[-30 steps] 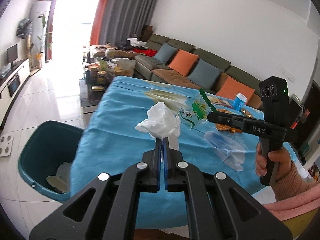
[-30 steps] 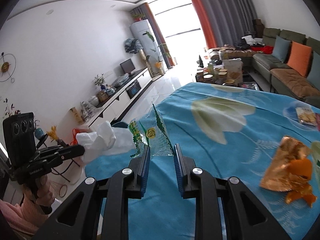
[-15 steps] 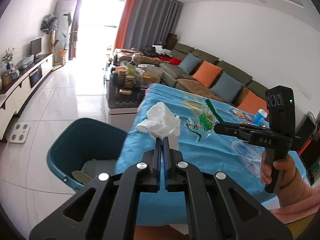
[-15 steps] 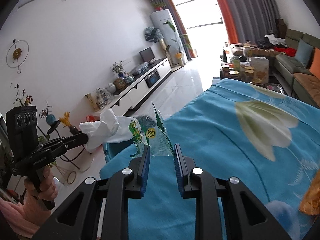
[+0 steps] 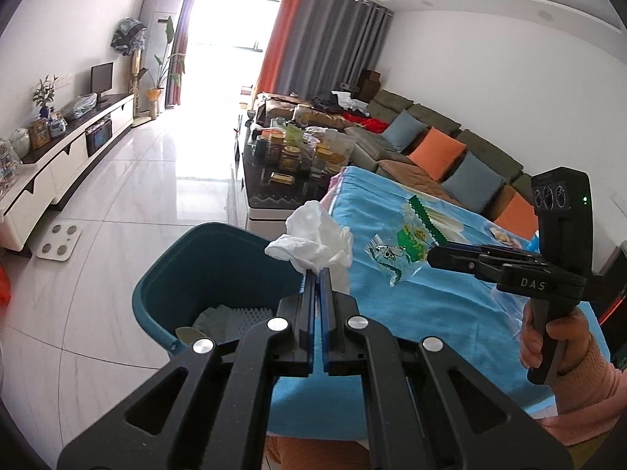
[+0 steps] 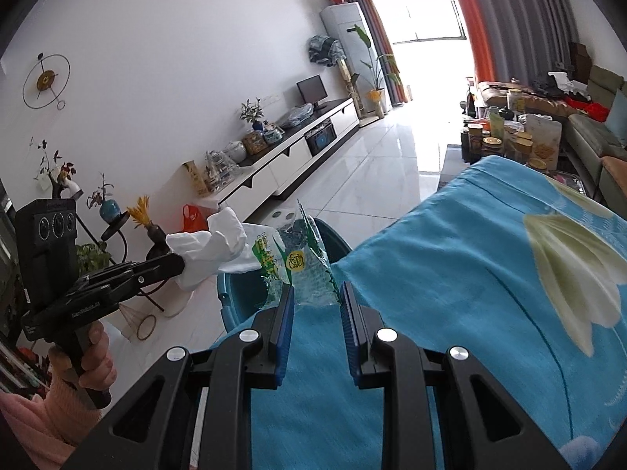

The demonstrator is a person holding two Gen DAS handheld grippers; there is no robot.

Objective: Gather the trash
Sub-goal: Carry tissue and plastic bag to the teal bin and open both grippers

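White tissue wad clamped in the left tongs hangs above the teal bin's near rim, and just right, the right tongs pinch a clear green-printed wrapper over the blue-clothed desk's left edge.

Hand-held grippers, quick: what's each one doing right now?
Left hand-held gripper: closed on the white tissue.
Right hand-held gripper: closed on the snack wrapper.

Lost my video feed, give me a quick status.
Left gripper shut on white tissue. Right gripper shut on green wrapper. Teal bin beside table, nothing blocking it.
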